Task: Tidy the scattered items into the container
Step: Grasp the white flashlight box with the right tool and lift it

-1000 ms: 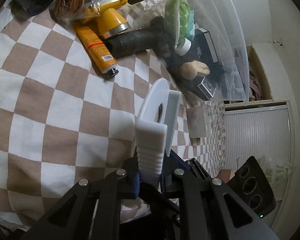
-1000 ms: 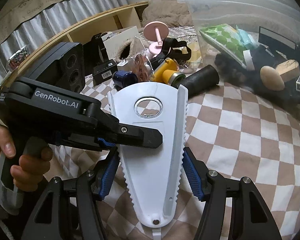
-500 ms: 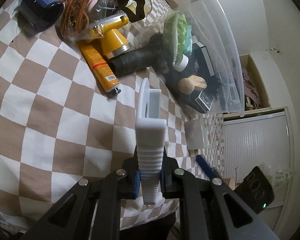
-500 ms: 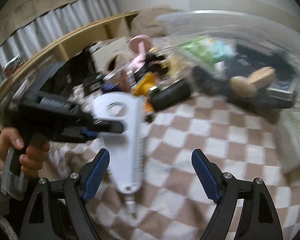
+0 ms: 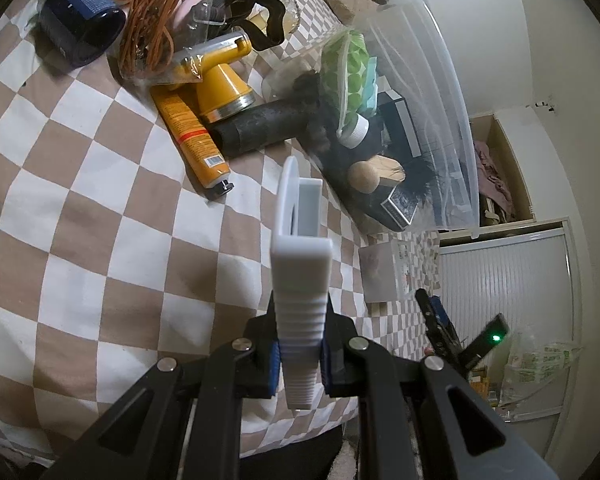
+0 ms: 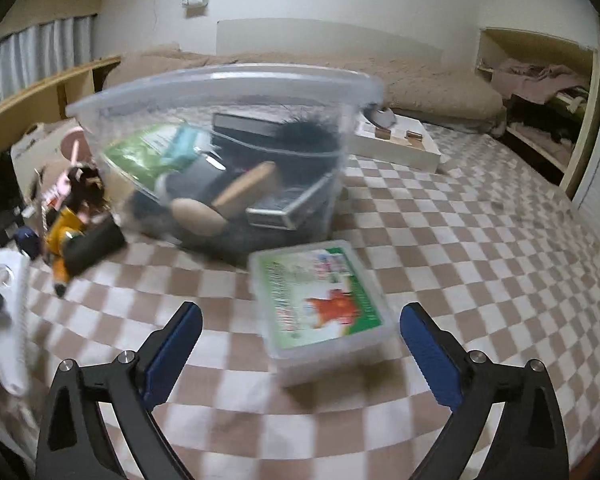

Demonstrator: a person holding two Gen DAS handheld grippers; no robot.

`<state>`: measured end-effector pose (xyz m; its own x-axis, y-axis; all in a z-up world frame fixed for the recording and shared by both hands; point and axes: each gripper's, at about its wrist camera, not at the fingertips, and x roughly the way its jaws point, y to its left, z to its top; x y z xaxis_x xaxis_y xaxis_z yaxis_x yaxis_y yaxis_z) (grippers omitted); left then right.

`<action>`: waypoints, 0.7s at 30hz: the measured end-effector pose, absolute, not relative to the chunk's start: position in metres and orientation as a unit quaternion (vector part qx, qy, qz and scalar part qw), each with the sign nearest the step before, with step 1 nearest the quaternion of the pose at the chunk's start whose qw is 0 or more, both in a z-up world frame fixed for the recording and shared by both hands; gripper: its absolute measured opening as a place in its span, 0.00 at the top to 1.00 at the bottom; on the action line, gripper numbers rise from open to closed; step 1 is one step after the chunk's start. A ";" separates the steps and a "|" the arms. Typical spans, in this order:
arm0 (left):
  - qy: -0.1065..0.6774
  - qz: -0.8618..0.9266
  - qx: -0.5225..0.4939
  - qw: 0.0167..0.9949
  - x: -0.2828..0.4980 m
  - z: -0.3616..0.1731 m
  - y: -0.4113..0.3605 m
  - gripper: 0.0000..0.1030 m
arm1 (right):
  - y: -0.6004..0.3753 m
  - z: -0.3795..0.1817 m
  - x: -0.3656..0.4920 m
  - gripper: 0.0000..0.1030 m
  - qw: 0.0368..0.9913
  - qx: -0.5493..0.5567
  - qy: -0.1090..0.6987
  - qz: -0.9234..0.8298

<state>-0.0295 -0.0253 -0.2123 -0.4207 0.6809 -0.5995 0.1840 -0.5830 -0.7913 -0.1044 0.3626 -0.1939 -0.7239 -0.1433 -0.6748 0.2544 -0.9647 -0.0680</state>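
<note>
Left tongs (image 5: 298,364) clamping white tool (image 5: 300,264), right tongs (image 6: 300,344) opening, empty

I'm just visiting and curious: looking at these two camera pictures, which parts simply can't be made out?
- Right wrist view: motion blur smears the print on the small plastic case.
- Right wrist view: the clear bin stacks its contents; what lies beneath the wooden brush is hidden.
- Left wrist view: the white tool shows edge-on; its face is unseen.
- Left wrist view: the frame edge crops the right gripper.
</note>
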 end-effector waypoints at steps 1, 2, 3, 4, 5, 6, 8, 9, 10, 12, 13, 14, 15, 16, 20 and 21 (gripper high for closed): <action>-0.425 0.728 -0.510 0.172 -0.030 -0.212 -0.025 0.85 | 0.366 -0.198 -0.109 0.04 0.112 0.361 0.084 -0.922; -0.427 0.727 -0.509 0.173 -0.030 -0.212 -0.025 0.85 | 0.369 -0.204 -0.114 0.04 0.117 0.368 0.091 -0.918; -0.429 0.726 -0.507 0.175 -0.031 -0.211 -0.025 0.85 | 0.372 -0.209 -0.119 0.04 0.122 0.376 0.097 -0.913; -0.432 0.725 -0.506 0.178 -0.031 -0.210 -0.025 0.85 | 0.373 -0.215 -0.123 0.04 0.127 0.384 0.101 -0.909; -0.434 0.724 -0.505 0.180 -0.031 -0.210 -0.025 0.85 | 0.372 -0.220 -0.125 0.04 0.130 0.391 0.105 -0.905; -0.436 0.723 -0.504 0.181 -0.031 -0.208 -0.025 0.85 | 0.373 -0.225 -0.129 0.04 0.131 0.397 0.111 -0.901; -0.439 0.721 -0.504 0.184 -0.031 -0.206 -0.024 0.85 | 0.370 -0.232 -0.131 0.04 0.133 0.404 0.122 -0.897; -0.441 0.719 -0.504 0.186 -0.032 -0.205 -0.023 0.85 | 0.368 -0.236 -0.133 0.04 0.135 0.407 0.126 -0.894; -0.443 0.718 -0.503 0.188 -0.032 -0.204 -0.022 0.85 | 0.367 -0.238 -0.133 0.04 0.138 0.409 0.127 -0.893; -0.447 0.714 -0.502 0.194 -0.033 -0.203 -0.021 0.85 | 0.364 -0.237 -0.133 0.04 0.138 0.402 0.127 -0.896; -0.449 0.713 -0.501 0.197 -0.034 -0.202 -0.019 0.85 | 0.363 -0.235 -0.132 0.04 0.138 0.399 0.124 -0.898; -0.449 0.712 -0.500 0.201 -0.035 -0.201 -0.018 0.85 | 0.363 -0.234 -0.132 0.07 0.135 0.399 0.120 -0.899; -0.449 0.712 -0.500 0.205 -0.035 -0.199 -0.017 0.85 | 0.363 -0.234 -0.133 0.09 0.130 0.404 0.117 -0.898; -0.450 0.711 -0.500 0.208 -0.036 -0.198 -0.015 0.85 | 0.363 -0.234 -0.135 0.09 0.127 0.411 0.113 -0.896; -0.454 0.706 -0.498 0.219 -0.039 -0.194 -0.010 0.85 | 0.361 -0.230 -0.134 0.09 0.112 0.428 0.090 -0.892; -0.454 0.706 -0.497 0.220 -0.040 -0.193 -0.009 0.85 | 0.360 -0.228 -0.132 0.09 0.111 0.430 0.081 -0.892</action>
